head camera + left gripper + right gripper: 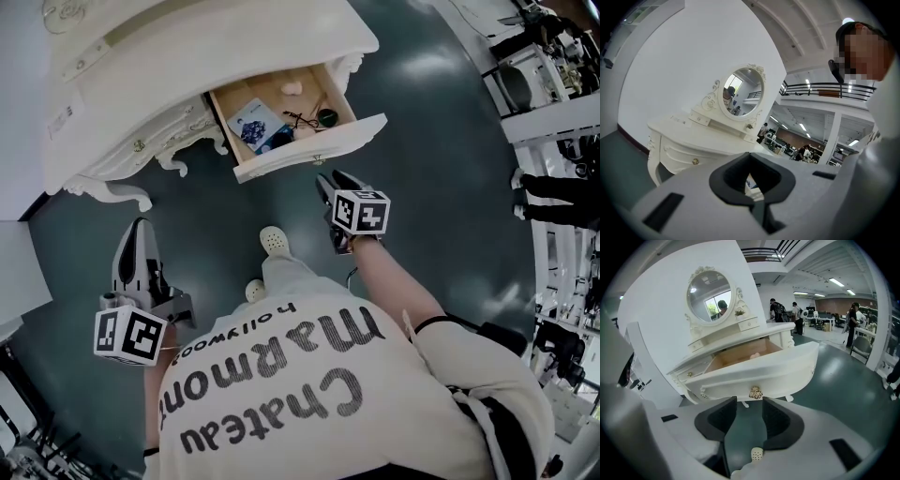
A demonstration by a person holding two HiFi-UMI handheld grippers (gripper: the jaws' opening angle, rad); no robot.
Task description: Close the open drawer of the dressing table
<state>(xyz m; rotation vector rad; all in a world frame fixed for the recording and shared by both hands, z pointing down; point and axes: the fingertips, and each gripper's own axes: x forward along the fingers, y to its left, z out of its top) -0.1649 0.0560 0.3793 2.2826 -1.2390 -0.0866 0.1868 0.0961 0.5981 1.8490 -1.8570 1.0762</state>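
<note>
Overhead head view — tool views facing table (187, 56)

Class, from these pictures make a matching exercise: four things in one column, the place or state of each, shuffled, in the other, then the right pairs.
Things
1. drawer
2. right gripper
3. left gripper
4. oval mirror

Place or state
A. jaws together
B. stands on top of the dressing table
C. pulled out, open
D. jaws apart, empty, just short of the knob

Pairs: 1-C, 2-D, 3-A, 4-B
</note>
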